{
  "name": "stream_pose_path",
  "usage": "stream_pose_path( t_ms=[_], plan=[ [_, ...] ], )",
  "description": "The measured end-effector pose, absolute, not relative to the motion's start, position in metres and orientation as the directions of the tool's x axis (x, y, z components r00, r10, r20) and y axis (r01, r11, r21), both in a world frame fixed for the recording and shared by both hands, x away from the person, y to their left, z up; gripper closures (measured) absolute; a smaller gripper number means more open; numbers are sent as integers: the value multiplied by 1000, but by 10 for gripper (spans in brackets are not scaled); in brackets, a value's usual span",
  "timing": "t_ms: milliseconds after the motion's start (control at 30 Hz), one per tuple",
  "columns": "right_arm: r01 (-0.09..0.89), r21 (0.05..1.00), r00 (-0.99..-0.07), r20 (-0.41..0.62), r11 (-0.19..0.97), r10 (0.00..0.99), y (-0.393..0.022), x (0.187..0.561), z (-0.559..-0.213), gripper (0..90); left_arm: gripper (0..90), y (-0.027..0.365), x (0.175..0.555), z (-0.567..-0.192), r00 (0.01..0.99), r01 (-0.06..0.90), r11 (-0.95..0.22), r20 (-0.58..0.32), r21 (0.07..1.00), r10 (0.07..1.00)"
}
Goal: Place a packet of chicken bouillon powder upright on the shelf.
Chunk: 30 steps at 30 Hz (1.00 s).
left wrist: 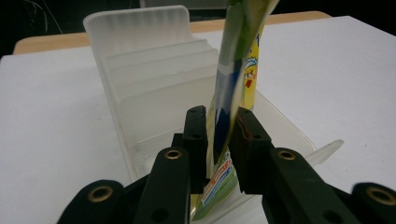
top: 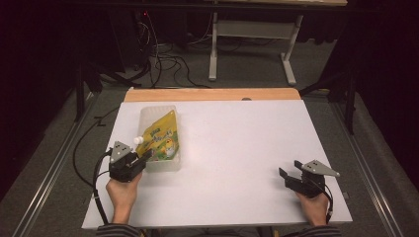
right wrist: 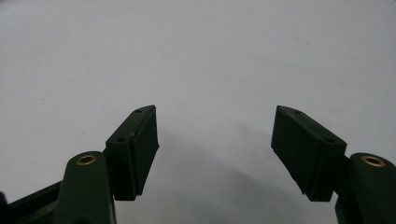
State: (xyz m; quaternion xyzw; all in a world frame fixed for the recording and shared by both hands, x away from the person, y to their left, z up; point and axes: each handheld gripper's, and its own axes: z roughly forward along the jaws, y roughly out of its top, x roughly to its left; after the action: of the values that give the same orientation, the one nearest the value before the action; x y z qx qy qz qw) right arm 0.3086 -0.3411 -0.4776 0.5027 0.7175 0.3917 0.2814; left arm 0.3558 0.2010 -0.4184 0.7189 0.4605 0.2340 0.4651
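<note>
Your left gripper (top: 146, 155) sits at the near end of a clear plastic rack (top: 174, 163) on the white table (top: 237, 148), its jaws closed down on the bottom edge of a yellow-and-green spouted pouch (top: 165, 138). In the left gripper view the two black pads pinch the pouch (left wrist: 229, 107) between them, the pack rising up and tilting toward the top of the picture, its white cap (top: 139, 140) seen from above on the pouch's left side. The rack (left wrist: 154, 79) shows its frosted dividers as a row of upright slots running away from you, with a tall end wall at the far side; the pouch lies against the rack's right-hand wall in that view, though which slot it occupies cannot be told.

The rack stands in the table's far-left quarter, its far end near the wooden strip (top: 212, 94) along the back edge and its left wall close to the table's left edge.

Your right gripper (top: 288, 173) rests near the front-right corner, well apart from the rack, jaws spread wide and holding nothing. In the right gripper view (right wrist: 215, 140) bare white tabletop lies between and beyond the pads. A broad stretch of open surface separates your two hands.
</note>
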Motion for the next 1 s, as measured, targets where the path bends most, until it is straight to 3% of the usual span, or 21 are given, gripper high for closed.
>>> stream_pose_path(
  t_ms=[567,1000],
  plan=[
    [496,850,-332,-4,179,943,-342,308,-477,320,561,207,340,-412,435,424,-96,-110,900,893],
    [492,849,-338,-14,190,941,-342,308,-477,318,518,213,324,-406,418,446,-44,-164,894,893]
  ],
)
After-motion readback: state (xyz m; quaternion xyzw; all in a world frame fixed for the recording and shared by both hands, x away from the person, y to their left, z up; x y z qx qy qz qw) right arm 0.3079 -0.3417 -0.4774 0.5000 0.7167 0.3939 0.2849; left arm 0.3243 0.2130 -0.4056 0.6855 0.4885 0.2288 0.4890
